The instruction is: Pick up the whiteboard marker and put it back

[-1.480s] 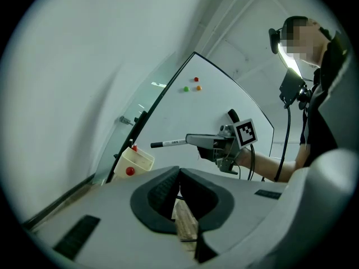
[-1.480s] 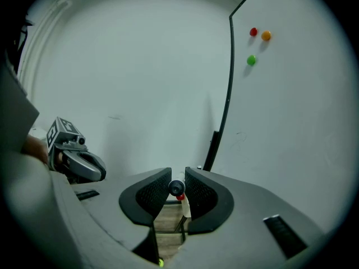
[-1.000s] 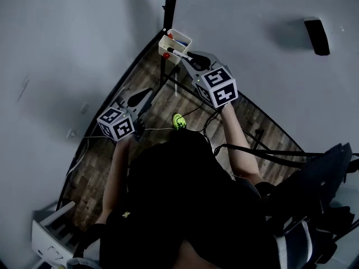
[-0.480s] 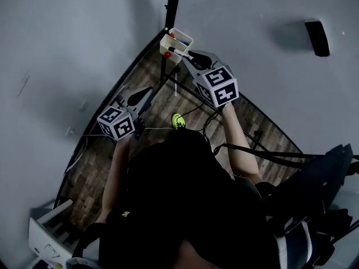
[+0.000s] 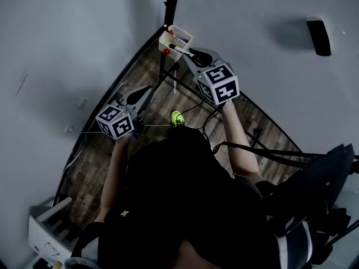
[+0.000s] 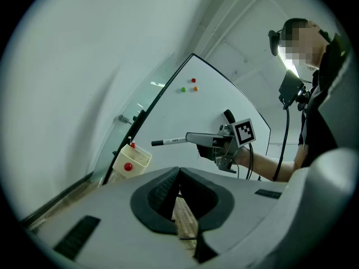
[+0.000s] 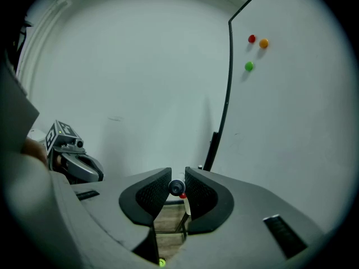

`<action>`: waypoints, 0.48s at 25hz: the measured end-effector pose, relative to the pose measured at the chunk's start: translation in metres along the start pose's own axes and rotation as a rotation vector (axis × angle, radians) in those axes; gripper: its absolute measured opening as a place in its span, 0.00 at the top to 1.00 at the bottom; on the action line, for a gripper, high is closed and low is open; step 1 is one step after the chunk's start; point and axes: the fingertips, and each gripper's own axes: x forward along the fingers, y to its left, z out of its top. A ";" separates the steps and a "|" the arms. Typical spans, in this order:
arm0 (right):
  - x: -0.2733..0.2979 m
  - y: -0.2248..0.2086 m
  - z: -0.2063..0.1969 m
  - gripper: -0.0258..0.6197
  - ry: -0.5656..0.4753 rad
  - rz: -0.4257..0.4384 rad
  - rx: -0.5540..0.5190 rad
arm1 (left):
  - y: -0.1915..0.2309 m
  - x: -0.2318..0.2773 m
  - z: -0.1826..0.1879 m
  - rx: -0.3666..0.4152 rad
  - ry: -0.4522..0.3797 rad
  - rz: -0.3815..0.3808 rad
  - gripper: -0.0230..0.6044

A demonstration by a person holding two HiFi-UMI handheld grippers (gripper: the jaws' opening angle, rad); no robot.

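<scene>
My right gripper point(image 5: 190, 55) is shut on a whiteboard marker point(image 5: 180, 50) with a white barrel and a black cap. It holds the marker level, tip toward the cream pen tray point(image 5: 182, 37) clipped to the whiteboard's edge, just short of the tray. In the right gripper view the marker point(image 7: 176, 187) shows end-on between the pads of that gripper point(image 7: 178, 173). The left gripper view shows the marker point(image 6: 171, 142) sticking out of the right gripper point(image 6: 196, 138) above the tray point(image 6: 132, 158). My left gripper point(image 5: 144, 94) hangs lower at the left, shut with nothing in it, its pads meeting point(image 6: 179, 170).
The whiteboard point(image 7: 291, 122) carries red point(image 7: 251, 38), orange point(image 7: 263, 43) and green point(image 7: 249, 66) magnets. A red magnet point(image 6: 128, 166) sits on the tray's front. Below are the board's black stand point(image 5: 185, 86), cables and a wood-pattern floor point(image 5: 106, 167). A white rack point(image 5: 47, 228) stands at lower left.
</scene>
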 end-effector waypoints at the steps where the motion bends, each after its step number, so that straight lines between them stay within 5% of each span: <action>1: 0.001 -0.001 -0.001 0.83 0.002 0.000 0.001 | 0.000 0.000 -0.001 0.000 0.000 0.000 0.94; 12: 0.022 -0.015 -0.013 0.83 0.027 0.018 0.017 | 0.001 -0.001 0.005 0.026 -0.045 0.016 0.94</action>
